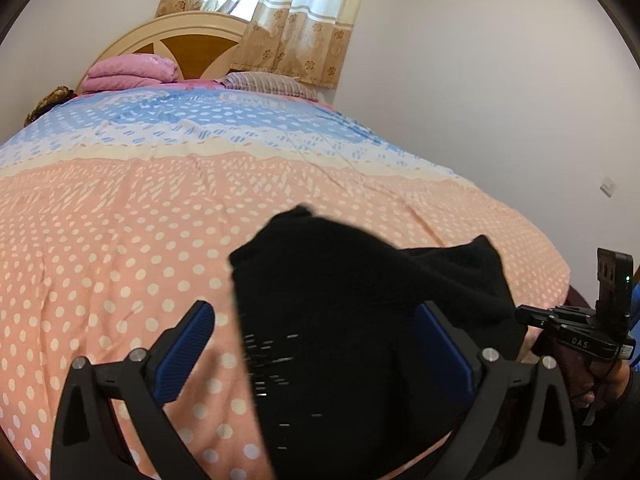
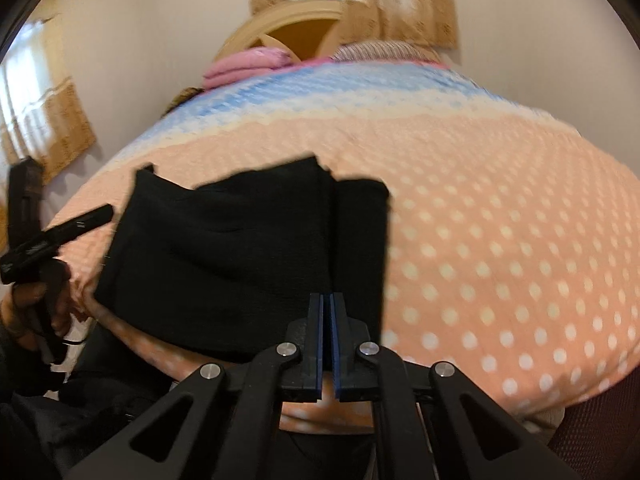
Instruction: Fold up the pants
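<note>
Black pants point(image 1: 360, 320) lie bunched and partly folded at the near edge of a bed with a peach polka-dot cover point(image 1: 120, 240). My left gripper point(image 1: 316, 328) is open, its blue pads wide apart around the left part of the pants. My right gripper point(image 2: 326, 304) is shut on the near edge of the pants point(image 2: 240, 248); it also shows at the right in the left wrist view point(image 1: 532, 314). In the right wrist view the left gripper point(image 2: 92, 216) sits at the pants' left edge. Both views are motion-blurred.
The bed cover point(image 2: 500, 240) turns blue near the head. A folded pink blanket point(image 1: 132, 74) and a striped pillow point(image 1: 268, 84) lie by the wooden headboard point(image 1: 192, 40). A curtained window point(image 1: 276, 8) is behind. White wall stands at the right.
</note>
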`<state>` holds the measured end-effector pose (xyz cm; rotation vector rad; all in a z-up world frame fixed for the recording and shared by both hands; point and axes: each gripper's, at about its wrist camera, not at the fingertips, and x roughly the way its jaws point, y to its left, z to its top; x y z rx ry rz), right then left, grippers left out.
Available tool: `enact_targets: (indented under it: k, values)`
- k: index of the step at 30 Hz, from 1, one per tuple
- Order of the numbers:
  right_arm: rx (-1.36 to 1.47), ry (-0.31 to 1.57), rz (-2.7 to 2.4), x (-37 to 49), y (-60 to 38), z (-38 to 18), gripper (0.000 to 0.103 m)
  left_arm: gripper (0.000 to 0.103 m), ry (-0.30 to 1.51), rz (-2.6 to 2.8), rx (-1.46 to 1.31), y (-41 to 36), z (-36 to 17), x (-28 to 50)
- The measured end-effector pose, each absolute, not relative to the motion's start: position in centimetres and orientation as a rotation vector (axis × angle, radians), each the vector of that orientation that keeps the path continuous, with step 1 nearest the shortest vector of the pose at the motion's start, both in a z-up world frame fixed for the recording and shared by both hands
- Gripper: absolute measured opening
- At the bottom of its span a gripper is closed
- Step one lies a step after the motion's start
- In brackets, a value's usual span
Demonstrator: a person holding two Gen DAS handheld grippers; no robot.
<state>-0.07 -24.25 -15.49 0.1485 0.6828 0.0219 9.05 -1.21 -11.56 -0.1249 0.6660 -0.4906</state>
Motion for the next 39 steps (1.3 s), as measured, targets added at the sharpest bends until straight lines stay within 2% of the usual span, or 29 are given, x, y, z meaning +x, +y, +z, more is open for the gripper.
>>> enact_targets:
  k: [4,6,7,8,9,16,18,20,21,28,34,39]
  values:
    - [0.122,0.671,0.034,-0.3,-23.8,-15.2,0.003,0.102,0.694,-0.481,-0.120,-1.2,-12.2,9.5]
    - [0.124,0.663,0.048,-0.3,-23.6,-14.7,0.010,0.102,0.701,-0.482,-0.121,-1.3,-12.4,9.5]
    - [0.139,0.659,0.058,-0.2,-23.6,-14.4,0.018,0.102,0.700,-0.481,-0.120,-1.3,-12.4,9.5]
    - [0.170,0.652,0.074,0.1,-23.9,-14.1,0.043,0.102,0.700,-0.481,-0.121,-1.3,-12.4,9.5]
    - [0.194,0.644,0.086,0.4,-24.1,-13.9,0.056,0.102,0.700,-0.481,-0.122,-1.2,-12.4,9.5]
    - [0.305,0.626,0.114,4.4,-25.5,-13.3,0.055,0.102,0.702,-0.470,-0.137,-0.9,-12.5,9.6]
    - [0.316,0.658,0.143,5.7,-25.2,-13.7,0.036,0.102,0.701,-0.466,-0.138,-0.8,-12.5,9.6]
    - [0.312,0.687,0.155,6.3,-24.7,-14.1,0.028,0.102,0.702,-0.464,-0.141,-0.7,-12.5,9.6]
    - [0.293,0.672,0.143,5.9,-24.5,-14.0,0.011,0.102,0.702,-0.462,-0.145,-0.6,-12.5,9.6]
    - [0.243,0.538,0.080,1.8,-24.8,-11.4,0.009,0.102,0.679,-0.443,-0.162,0.2,-12.0,9.5]
    - [0.325,0.616,-0.005,3.3,-27.2,-14.5,0.009,0.103,0.738,-0.425,-0.132,-0.3,-13.6,10.1]
    - [0.304,0.617,-0.014,3.6,-27.1,-13.9,0.010,0.103,0.759,-0.423,-0.134,-0.2,-14.3,10.2]
